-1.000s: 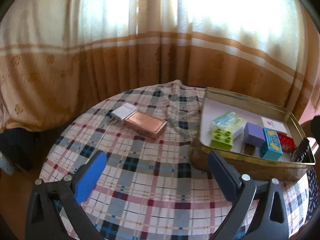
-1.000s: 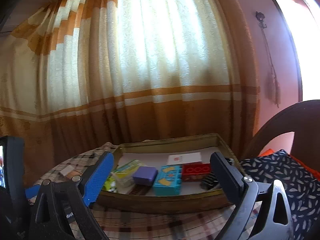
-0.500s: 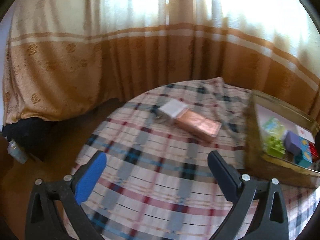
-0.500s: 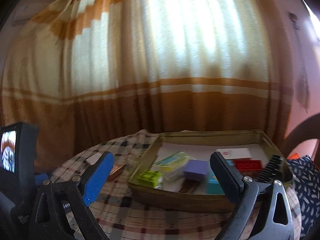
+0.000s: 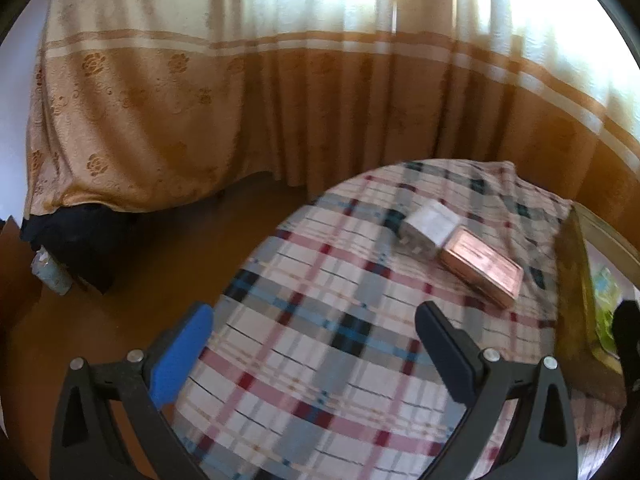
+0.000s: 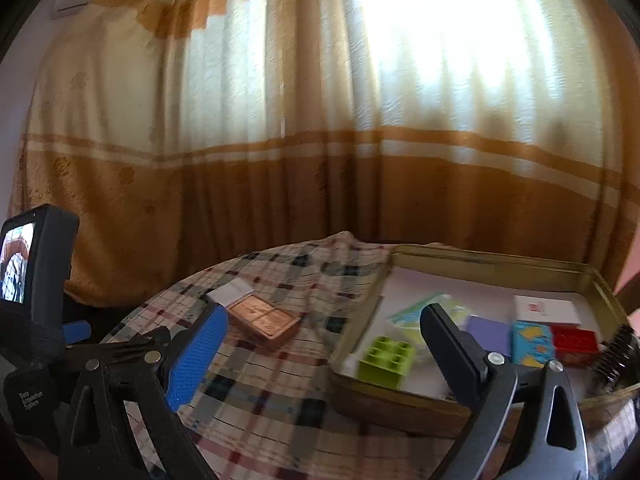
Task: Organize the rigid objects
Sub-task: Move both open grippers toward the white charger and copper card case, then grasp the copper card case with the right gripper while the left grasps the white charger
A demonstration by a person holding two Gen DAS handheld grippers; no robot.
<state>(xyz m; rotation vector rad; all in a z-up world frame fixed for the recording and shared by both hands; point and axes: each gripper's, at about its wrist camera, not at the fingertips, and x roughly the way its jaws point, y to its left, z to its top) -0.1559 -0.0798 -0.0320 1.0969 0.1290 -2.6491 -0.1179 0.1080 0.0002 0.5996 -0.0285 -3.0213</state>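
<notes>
Copper-coloured box and white charger lie touching on the checked tabletop, outside the tin tray w/ the blocks already in it. You're on the approach step: left tongs gape wide, nothing held; right tongs likewise spread and empty. Next, prob. swing left tongs fwd over the box, straddle its narrow sides, then close.
</notes>
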